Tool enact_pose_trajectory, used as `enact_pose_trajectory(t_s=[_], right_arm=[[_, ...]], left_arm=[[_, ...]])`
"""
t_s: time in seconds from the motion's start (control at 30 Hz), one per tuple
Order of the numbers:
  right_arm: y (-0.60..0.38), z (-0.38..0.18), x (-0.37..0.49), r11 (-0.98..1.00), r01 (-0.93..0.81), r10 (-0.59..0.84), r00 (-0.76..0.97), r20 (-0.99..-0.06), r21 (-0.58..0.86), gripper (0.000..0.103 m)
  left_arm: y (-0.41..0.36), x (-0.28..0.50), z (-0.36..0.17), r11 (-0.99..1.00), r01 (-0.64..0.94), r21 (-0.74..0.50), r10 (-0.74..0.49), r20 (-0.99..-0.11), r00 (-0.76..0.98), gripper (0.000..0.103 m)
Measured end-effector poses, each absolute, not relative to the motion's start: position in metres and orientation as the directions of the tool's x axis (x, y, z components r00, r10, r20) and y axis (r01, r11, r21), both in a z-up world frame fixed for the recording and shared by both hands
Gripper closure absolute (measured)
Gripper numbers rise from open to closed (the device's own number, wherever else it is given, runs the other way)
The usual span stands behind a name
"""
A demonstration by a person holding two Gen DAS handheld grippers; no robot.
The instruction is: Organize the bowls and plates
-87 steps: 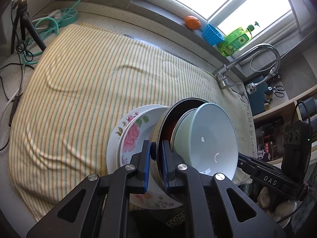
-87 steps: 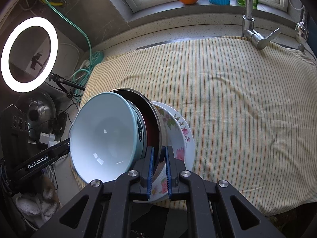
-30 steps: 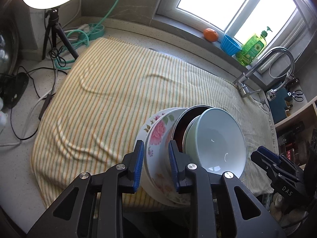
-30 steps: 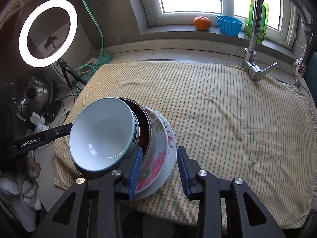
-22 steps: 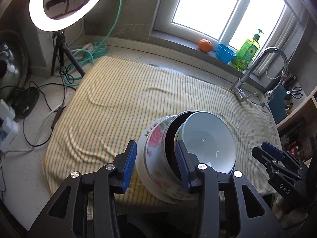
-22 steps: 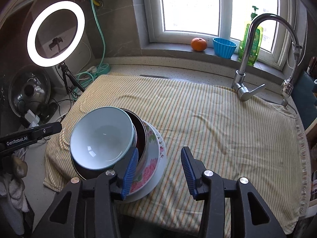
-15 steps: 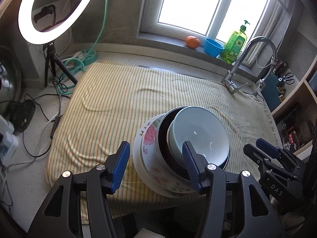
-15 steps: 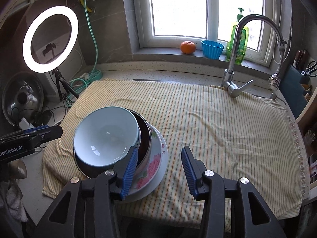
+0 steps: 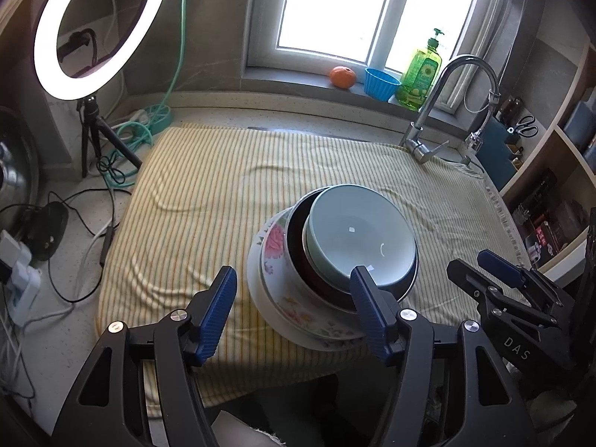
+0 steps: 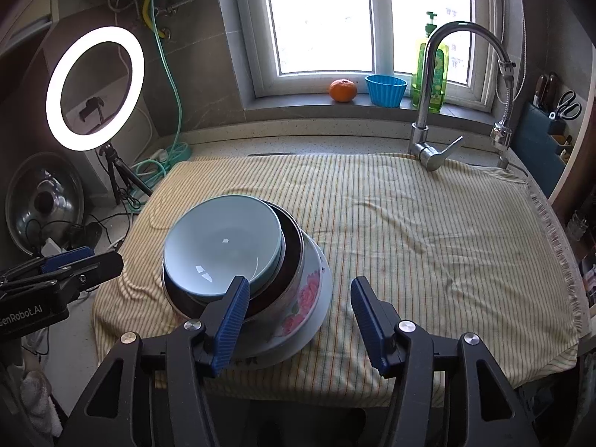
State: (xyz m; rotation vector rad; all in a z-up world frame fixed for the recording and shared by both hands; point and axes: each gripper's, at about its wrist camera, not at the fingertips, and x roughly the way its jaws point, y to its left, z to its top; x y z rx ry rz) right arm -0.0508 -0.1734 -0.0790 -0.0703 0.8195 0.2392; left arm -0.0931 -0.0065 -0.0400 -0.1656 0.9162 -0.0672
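Observation:
A pale blue bowl (image 9: 357, 238) (image 10: 223, 238) sits inside a dark steel-rimmed bowl (image 9: 296, 231) (image 10: 292, 249), which rests on stacked floral plates (image 9: 272, 246) (image 10: 309, 294). The stack stands on the striped cloth (image 9: 208, 193) (image 10: 409, 231) near its front edge. My left gripper (image 9: 292, 283) hovers in front of the stack's left side. Its jaws are opening and nothing is pressed between the pads. My right gripper (image 10: 300, 290) hovers before the stack's right side, also opening and free of the dishes. Each gripper shows at the edge of the other's view.
A faucet (image 10: 436, 74) rises at the cloth's back right. On the windowsill stand an orange (image 10: 342, 90), a blue cup (image 10: 385, 89) and a green soap bottle (image 9: 419, 70). A ring light (image 10: 95, 87), cables and a pot lid (image 10: 43, 201) are at the left, shelves at the right.
Both grippers were shut on the stack's rims, then let go and opened wider. Both have drawn back and up, and the stack rests level on the cloth.

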Motion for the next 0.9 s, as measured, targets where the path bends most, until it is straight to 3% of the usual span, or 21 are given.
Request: enact_pose_trajectory(t_s=[0.13, 0.27, 0.43, 0.9], right_arm=[[-0.173, -0.076, -0.051, 0.972, -0.234, 0.184, 0.666, -0.723, 0.032, 0.049], [-0.172, -0.073, -0.052, 0.972, -0.233, 0.177, 0.681, -0.711, 0.018, 0.034], [-0.174, -0.072, -0.050, 0.975, -0.218, 0.176, 0.685, -0.707, 0.032, 0.026], [-0.169, -0.072, -0.049, 0.976, -0.215, 0.174, 0.691, -0.702, 0.030, 0.026]], left_arm=[[-0.006, -0.094, -0.035, 0.984, -0.010, -0.175, -0.131, -0.771, 0.623, 0.040], [-0.008, -0.093, -0.032, 0.984, 0.005, -0.177, -0.140, -0.765, 0.629, 0.040], [-0.009, -0.092, -0.031, 0.985, 0.012, -0.171, -0.141, -0.764, 0.629, 0.040], [-0.008, -0.091, -0.029, 0.985, 0.014, -0.172, -0.142, -0.761, 0.633, 0.040]])
